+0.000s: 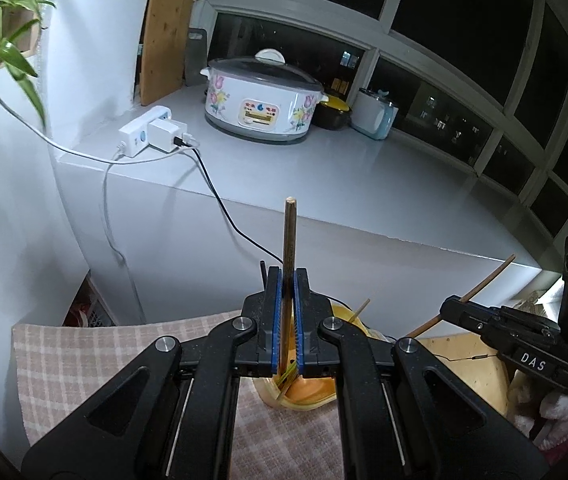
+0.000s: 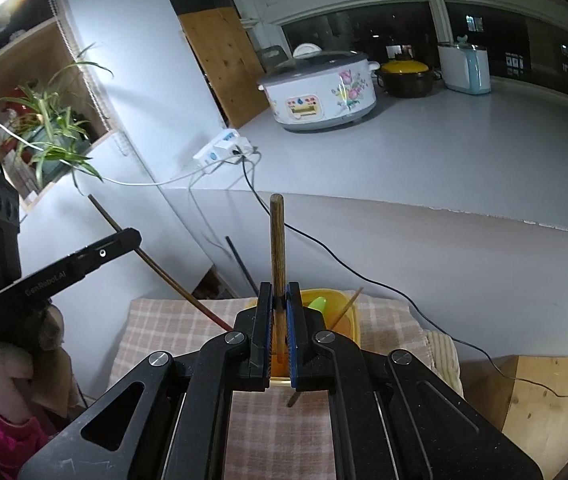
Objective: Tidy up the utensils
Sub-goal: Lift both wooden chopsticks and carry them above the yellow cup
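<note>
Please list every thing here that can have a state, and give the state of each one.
left gripper: shut on a chopstick
right gripper: shut on a second chopstick
yellow container: open, utensils inside
rice cooker: lid on
power strip: charger plugged in

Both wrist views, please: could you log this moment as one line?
left gripper: shut on chopstick | right gripper: shut on second chopstick | yellow container: below, on cloth

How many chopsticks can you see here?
3. One chopstick is pinched in the left claw, one in the right claw, and a thinner one leans in the yellow tub. More may be hidden behind the claws.
</note>
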Demonstrator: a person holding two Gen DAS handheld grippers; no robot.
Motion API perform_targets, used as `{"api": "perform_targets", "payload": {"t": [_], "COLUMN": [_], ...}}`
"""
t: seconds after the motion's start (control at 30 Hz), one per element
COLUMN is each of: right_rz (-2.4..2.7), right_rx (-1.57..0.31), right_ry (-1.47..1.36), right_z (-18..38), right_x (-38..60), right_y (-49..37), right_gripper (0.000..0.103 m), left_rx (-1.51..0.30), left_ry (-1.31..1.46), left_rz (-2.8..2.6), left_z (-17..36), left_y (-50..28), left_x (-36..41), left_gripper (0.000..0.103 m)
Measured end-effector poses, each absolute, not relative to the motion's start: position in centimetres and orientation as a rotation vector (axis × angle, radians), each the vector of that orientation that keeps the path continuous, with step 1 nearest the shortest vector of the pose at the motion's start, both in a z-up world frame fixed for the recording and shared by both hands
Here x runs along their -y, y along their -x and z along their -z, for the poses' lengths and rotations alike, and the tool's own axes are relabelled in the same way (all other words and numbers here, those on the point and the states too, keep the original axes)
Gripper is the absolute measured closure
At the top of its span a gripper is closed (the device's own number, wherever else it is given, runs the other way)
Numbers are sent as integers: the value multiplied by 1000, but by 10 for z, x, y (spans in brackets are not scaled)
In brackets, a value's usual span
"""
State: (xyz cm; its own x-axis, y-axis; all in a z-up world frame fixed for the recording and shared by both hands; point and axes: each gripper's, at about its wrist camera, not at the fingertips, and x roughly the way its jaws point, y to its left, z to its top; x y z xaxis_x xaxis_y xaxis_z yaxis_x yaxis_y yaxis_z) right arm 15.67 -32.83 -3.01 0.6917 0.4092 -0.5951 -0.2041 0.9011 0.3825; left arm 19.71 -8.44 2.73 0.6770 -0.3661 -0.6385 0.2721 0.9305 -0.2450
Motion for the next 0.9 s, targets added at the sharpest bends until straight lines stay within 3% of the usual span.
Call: {"api": "perform_targets", "payload": {"t": [0.9], "right_rz": [-292], "right_rx": [-865], "right_ry": [-253], "right_z": [84], "right_x": [329], "right_y": [-185], "right_gripper": [98], "left_rx": [-881], "left_ry": [126], "left_rz": [361], "left_z": [27], "left_y": [-220], "left_x": [98], "left_gripper": [99]}}
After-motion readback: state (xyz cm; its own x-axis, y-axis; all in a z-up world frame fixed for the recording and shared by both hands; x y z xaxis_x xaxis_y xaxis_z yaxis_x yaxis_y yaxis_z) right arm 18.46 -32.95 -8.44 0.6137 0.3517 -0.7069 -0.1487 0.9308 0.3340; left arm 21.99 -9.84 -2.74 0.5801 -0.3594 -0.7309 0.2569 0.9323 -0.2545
